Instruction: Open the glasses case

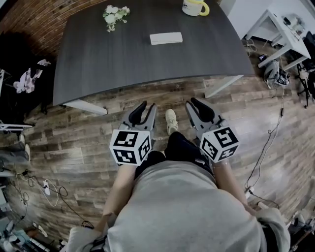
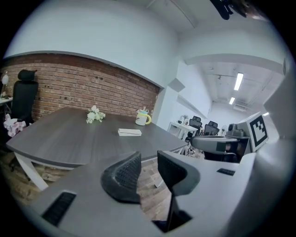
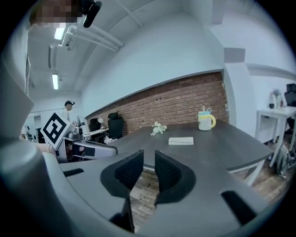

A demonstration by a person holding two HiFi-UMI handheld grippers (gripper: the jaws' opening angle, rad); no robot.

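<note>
Reach is your first worry. The glasses case point(image 1: 166, 38) lies well in from the near edge of the surface point(image 1: 123, 64), toward the far edge and right of the middle. The flowers point(image 1: 115, 15) are off to its left and the mug point(image 1: 195, 7) sits by the far right corner. Your left tongs point(image 1: 148, 106) and right tongs point(image 1: 191, 103) both hang over the floor point(image 1: 88, 152), short of that near edge. Each is released, pads partly apart with nothing between them.

The case looks flat and light on a smooth top, so I judge a one-sided push would slide it toward the far edge rather than lift the lid. Pin it with one pair before prying with the other. Those gaps look narrow for the case, so widen them or the tips will simply shove it. A wide sweep on the right could clip the mug. Cables point(image 1: 268, 142) trail on the floor to your right, so mind your step.

The head view alone shows the floor, the cables and how far both tongs stand from the surface. Only the gripper views show the gap between the pads and the case's low side profile point(image 3: 181, 140). I cannot tell from any view which way its opening edge faces.
</note>
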